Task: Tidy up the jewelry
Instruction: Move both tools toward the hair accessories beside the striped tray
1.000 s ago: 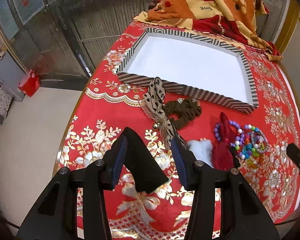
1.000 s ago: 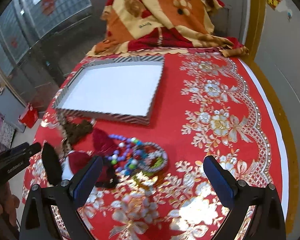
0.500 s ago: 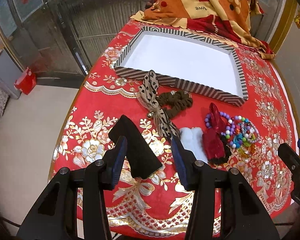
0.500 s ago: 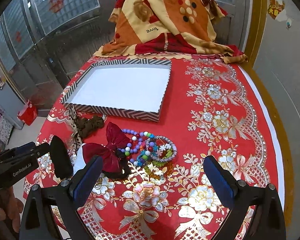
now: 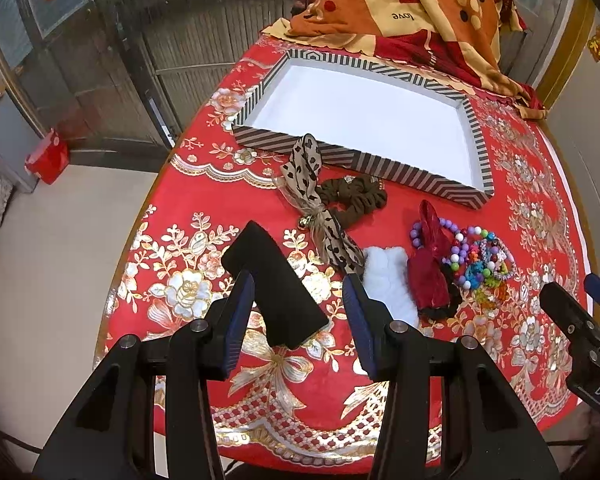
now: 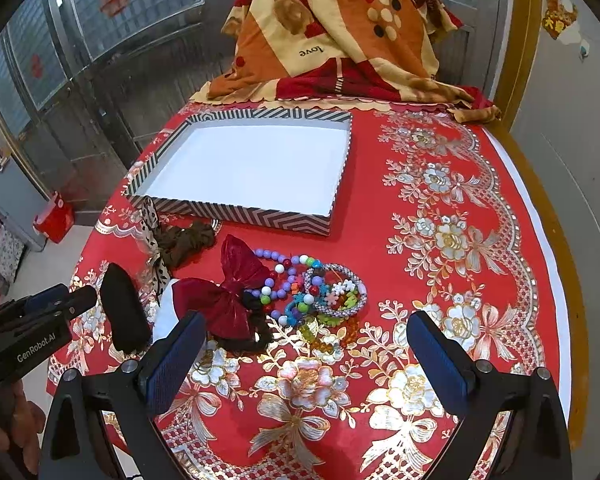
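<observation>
Left gripper (image 5: pixel 298 316) open above black pad (image 5: pixel 274 290). Right gripper (image 6: pixel 306 354) open, empty; bead bracelets (image 6: pixel 320 294) at 12 o'clock. Striped tray (image 6: pixel 236 212) beyond; bare cloth at 3 o'clock.

Each tool is a black plastic frame with two angled arms, round silver screws at the joints and dark blue ribbed pads on its fingers. The left tool (image 5: pixel 298 312) bears white "GenRobot.AI" lettering; the right tool (image 6: pixel 306 354) shows "DAS".
</observation>
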`<state>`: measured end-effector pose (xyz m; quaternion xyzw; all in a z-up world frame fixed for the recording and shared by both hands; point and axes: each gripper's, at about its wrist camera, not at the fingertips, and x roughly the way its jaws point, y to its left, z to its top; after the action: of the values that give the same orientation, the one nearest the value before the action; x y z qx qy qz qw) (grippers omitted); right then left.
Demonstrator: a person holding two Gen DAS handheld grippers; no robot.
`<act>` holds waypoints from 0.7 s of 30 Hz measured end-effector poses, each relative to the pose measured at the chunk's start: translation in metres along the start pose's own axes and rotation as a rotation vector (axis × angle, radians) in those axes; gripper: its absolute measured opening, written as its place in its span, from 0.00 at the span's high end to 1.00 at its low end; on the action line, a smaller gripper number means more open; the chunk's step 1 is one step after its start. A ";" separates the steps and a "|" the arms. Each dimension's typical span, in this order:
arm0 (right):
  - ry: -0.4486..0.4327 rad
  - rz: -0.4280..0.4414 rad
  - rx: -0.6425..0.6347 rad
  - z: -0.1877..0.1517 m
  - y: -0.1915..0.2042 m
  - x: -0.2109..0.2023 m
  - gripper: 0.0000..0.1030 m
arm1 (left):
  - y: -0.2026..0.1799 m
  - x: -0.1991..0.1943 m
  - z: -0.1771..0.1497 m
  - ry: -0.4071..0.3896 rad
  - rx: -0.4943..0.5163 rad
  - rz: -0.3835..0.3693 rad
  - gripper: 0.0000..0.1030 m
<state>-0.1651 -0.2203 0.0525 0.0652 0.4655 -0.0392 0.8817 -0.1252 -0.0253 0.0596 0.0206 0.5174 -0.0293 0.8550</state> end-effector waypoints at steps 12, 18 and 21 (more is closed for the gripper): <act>0.006 -0.003 -0.011 -0.001 0.003 0.001 0.03 | 0.000 0.001 0.001 0.005 0.010 -0.011 0.56; 0.009 -0.002 -0.011 -0.001 0.002 0.001 0.03 | 0.000 0.001 0.000 0.004 0.014 -0.010 0.56; 0.012 -0.002 -0.013 -0.002 0.003 0.002 0.03 | 0.000 0.001 -0.001 0.002 0.013 -0.012 0.56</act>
<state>-0.1649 -0.2174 0.0501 0.0592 0.4712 -0.0367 0.8793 -0.1252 -0.0254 0.0580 0.0232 0.5182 -0.0377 0.8541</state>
